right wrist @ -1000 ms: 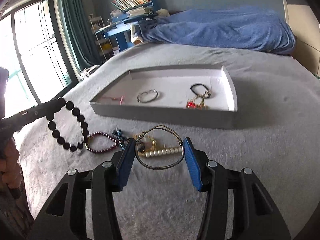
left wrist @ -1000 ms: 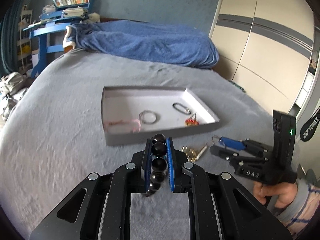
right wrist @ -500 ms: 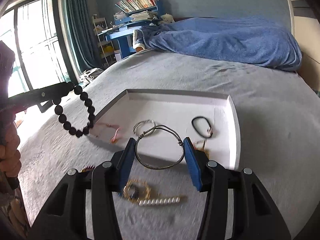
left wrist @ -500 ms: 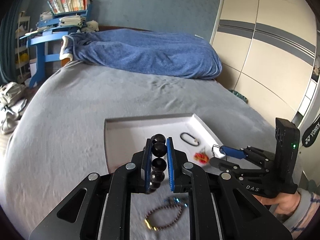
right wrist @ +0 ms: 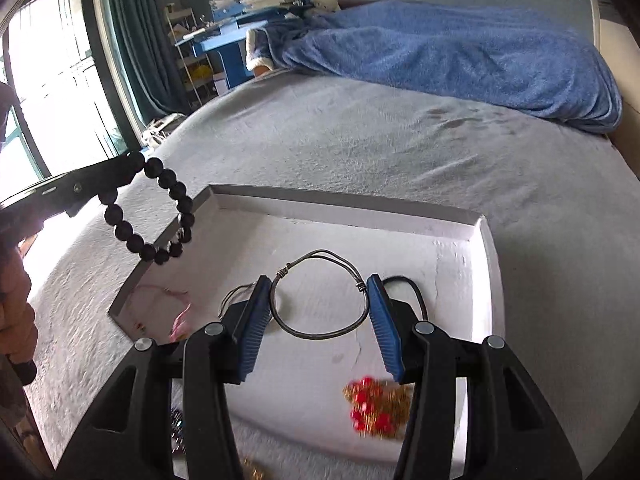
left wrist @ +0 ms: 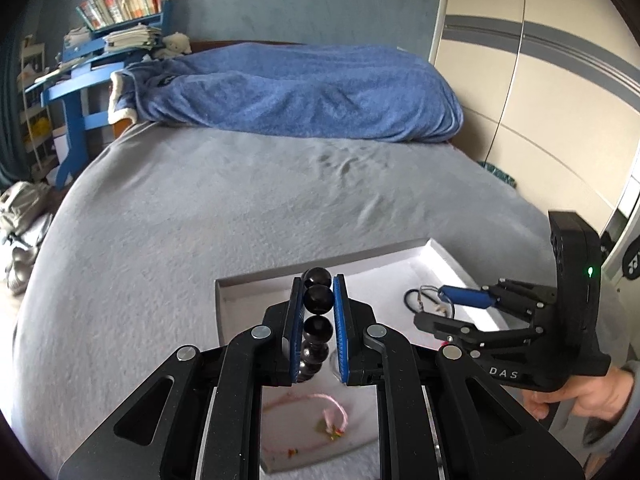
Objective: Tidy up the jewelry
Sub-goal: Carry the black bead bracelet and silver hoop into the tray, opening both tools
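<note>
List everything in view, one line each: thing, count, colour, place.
tray: 1, white, on bed
black bead bracelet: 1, black, hanging over tray's left edge
wire bangle: 1, dark grey, above tray
pink cord bracelet: 1, pink, in tray
red and gold piece: 1, in tray
black loop: 1, in tray
blanket: 1, blue, far end of bed
bed: 1, grey cover
left gripper: 1, holding black bead bracelet
right gripper: 1, holding wire bangle

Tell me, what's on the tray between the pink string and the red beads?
Nothing: in the right wrist view, bare white tray lies between the pink string and red beads.
</note>
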